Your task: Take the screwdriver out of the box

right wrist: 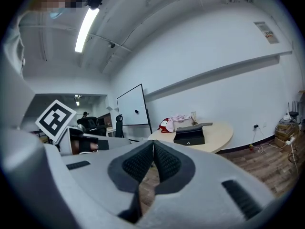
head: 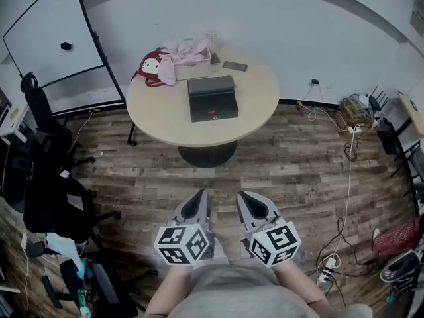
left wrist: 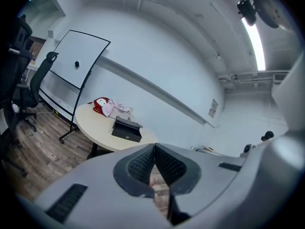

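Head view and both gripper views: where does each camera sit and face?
Head view: on the person's head, steeply down at round beige table, left claw, right claw, forearms.
Left gripper view: on left claw, along its shut jaws toward the table.
Right gripper view: likewise on right claw.
All share the black rectangular box.

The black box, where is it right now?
In the head view, the black box sits near the middle of the round table, with the pink cloth just behind it.
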`<move>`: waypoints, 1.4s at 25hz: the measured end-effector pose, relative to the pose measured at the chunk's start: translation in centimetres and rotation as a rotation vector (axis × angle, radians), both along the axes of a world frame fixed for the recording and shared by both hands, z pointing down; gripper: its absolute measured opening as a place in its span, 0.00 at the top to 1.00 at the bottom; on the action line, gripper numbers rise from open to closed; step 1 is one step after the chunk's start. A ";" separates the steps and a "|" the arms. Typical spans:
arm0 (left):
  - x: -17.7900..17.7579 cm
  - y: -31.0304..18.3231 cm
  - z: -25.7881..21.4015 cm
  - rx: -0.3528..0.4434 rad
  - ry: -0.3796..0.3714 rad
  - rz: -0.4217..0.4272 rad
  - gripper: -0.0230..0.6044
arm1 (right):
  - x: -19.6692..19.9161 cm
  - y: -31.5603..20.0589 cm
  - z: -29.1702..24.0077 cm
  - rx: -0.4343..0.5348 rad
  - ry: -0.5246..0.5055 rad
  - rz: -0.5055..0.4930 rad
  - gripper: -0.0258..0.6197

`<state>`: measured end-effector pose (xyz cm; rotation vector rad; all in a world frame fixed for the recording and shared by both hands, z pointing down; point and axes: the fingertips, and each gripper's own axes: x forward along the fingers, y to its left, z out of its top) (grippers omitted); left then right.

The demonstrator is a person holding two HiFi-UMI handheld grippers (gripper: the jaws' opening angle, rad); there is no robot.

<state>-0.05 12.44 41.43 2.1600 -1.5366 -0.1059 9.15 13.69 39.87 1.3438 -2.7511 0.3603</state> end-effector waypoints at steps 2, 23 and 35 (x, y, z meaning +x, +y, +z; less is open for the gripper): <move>-0.4 -2.3 -0.1 0.002 0.001 0.008 0.96 | -0.5 -2.3 -0.2 0.005 0.006 0.004 0.96; -7.2 -20.1 0.3 -0.023 -0.025 0.094 0.96 | -8.3 -20.8 -1.4 0.007 0.003 0.064 0.96; -10.1 -26.5 1.6 -0.049 -0.038 0.130 0.96 | -10.5 -27.0 -1.1 0.010 -0.007 0.115 0.96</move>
